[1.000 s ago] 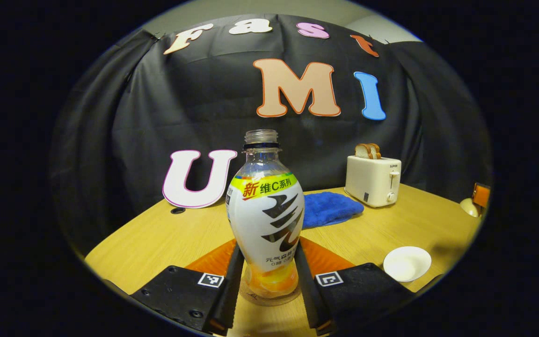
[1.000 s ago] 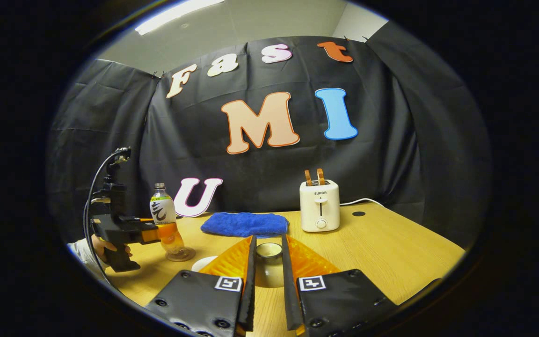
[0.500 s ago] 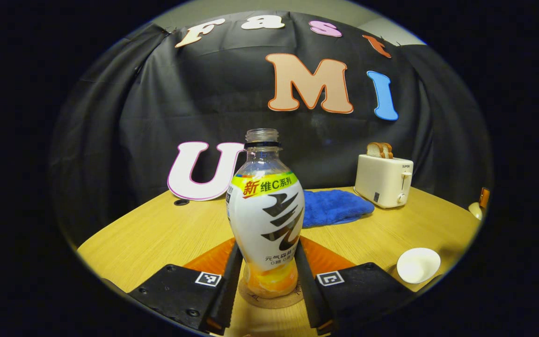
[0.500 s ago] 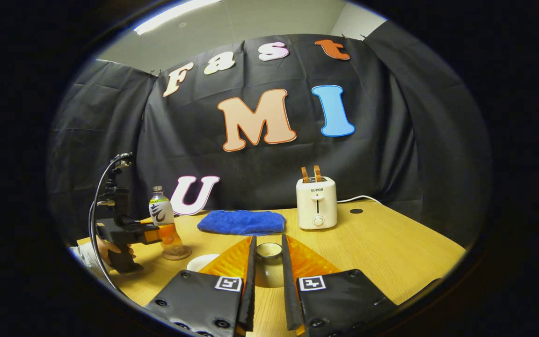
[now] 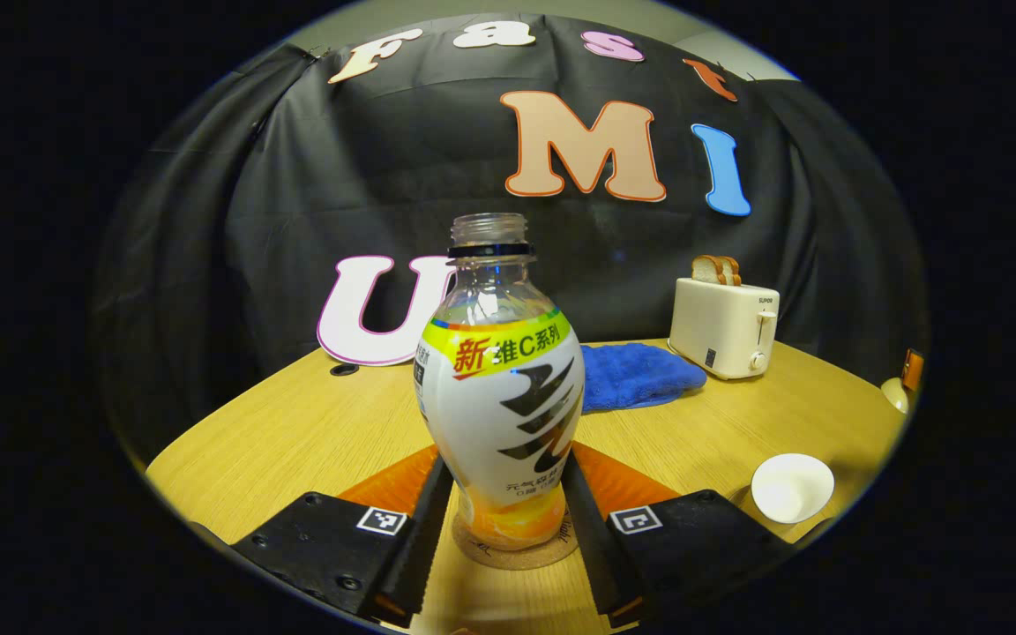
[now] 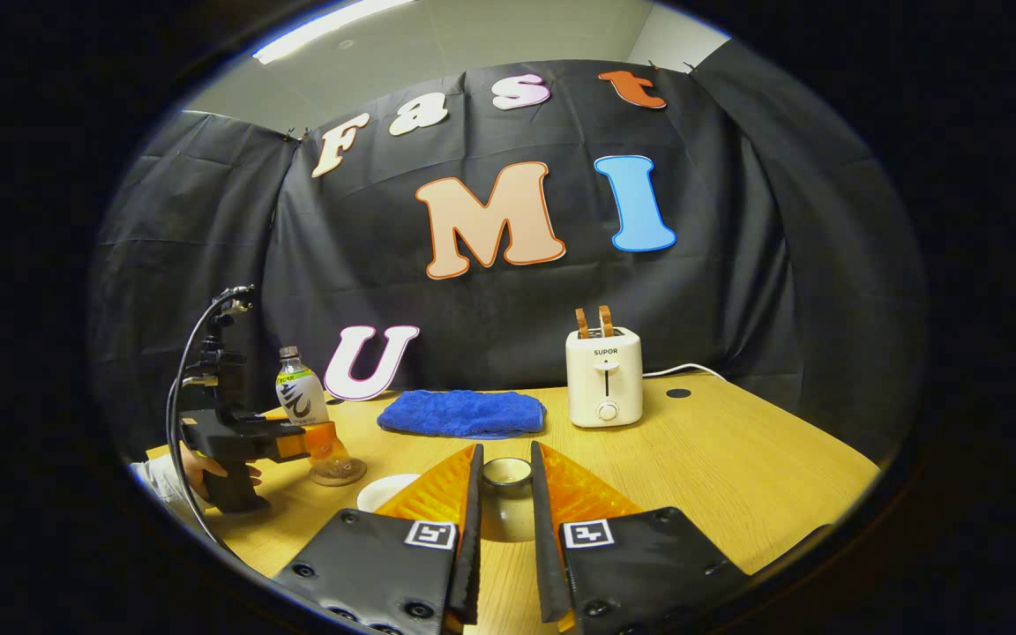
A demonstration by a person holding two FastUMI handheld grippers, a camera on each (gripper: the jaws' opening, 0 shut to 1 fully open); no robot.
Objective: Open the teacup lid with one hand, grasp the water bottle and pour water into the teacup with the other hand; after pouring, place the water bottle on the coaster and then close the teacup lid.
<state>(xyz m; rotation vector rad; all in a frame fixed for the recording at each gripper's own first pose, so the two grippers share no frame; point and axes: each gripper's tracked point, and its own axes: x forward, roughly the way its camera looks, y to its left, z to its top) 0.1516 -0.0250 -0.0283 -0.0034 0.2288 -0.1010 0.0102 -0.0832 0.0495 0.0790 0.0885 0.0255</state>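
In the left gripper view, the left tool [image 5: 501, 538] clamps the uncapped water bottle [image 5: 501, 414] low on its body, the bottle standing on the cork coaster [image 5: 515, 551]. Just right lies the white teacup [image 5: 792, 487], near the counter [image 5: 296, 432] edge. The right tool [image 6: 505, 520] grips the teacup lid [image 6: 507, 498]. Bare wood stretches right toward the toaster [image 6: 604, 377]; a blue cloth [image 6: 462, 413] lies farther back.

Left hand-held gripper [image 5: 501, 538] clamps the bottle [image 5: 499, 414]; right hand-held gripper [image 6: 504, 529] grips the lid [image 6: 506, 476]
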